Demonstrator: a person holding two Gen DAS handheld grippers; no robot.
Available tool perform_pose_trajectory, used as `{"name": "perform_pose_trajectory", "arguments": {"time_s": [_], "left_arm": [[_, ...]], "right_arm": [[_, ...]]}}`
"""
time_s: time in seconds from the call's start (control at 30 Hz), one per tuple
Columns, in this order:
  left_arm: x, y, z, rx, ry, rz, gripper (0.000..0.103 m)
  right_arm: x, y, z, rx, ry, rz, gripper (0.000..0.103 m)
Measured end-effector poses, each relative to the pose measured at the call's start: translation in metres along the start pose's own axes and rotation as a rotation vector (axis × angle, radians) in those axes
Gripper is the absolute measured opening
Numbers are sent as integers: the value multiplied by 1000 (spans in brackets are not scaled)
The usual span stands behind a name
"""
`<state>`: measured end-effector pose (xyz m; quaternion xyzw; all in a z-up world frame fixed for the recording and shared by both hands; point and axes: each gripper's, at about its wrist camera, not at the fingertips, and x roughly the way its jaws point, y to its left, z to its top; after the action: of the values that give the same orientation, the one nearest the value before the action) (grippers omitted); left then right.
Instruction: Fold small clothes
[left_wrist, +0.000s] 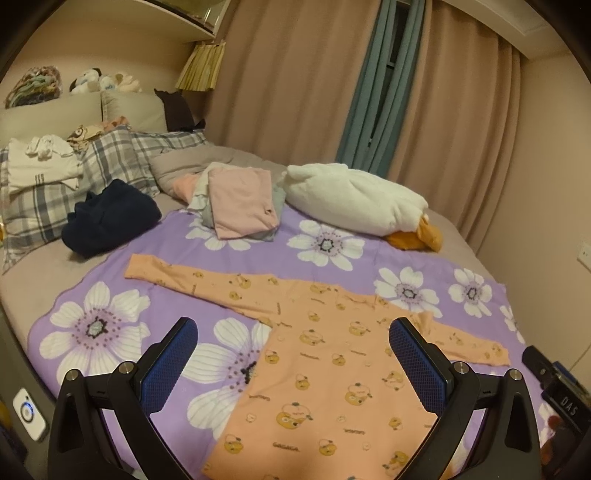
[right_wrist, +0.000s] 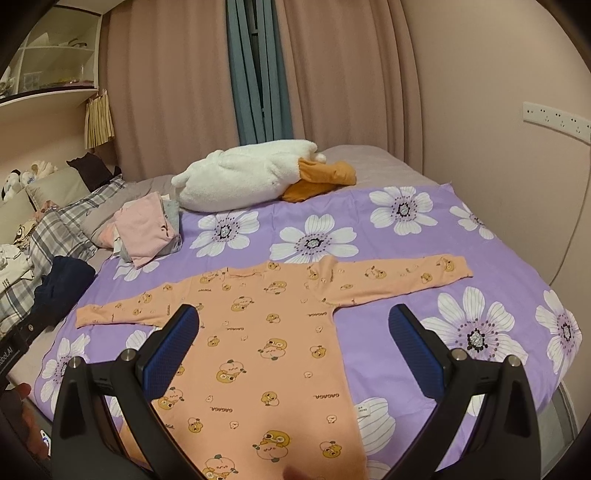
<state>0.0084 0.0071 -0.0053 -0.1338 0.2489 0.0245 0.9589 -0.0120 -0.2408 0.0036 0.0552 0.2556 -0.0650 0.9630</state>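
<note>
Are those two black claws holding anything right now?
Nothing. Left gripper and right gripper hover open above the flat peach cartoon-print baby top.

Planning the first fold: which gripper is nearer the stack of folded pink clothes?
Left. The left gripper hovers open over the orange top's left side, on the stack's side of the bed. The right gripper hovers open over the top's right side, farther away.

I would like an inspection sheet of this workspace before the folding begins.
Surface: purple flowered sheet spread on the bed.
Job's things: orange shirt lying flat, both sleeves out, unfolded.
Clutter: pink folded pile, dark blue garment, white plush duck, plaid pillows.
Grippers: left gripper and right gripper open above the shirt, holding nothing.
Cables: nothing seen.
Surroundings: beige curtains, wall sockets.
</note>
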Motion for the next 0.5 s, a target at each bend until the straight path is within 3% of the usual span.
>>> {"name": "perform_pose_trajectory", "arguments": {"time_s": [0.5], "left_arm": [[-1, -1, 0, 13, -15, -14, 103]], "right_arm": [[0, 1, -1, -16, 13, 11, 103]]}}
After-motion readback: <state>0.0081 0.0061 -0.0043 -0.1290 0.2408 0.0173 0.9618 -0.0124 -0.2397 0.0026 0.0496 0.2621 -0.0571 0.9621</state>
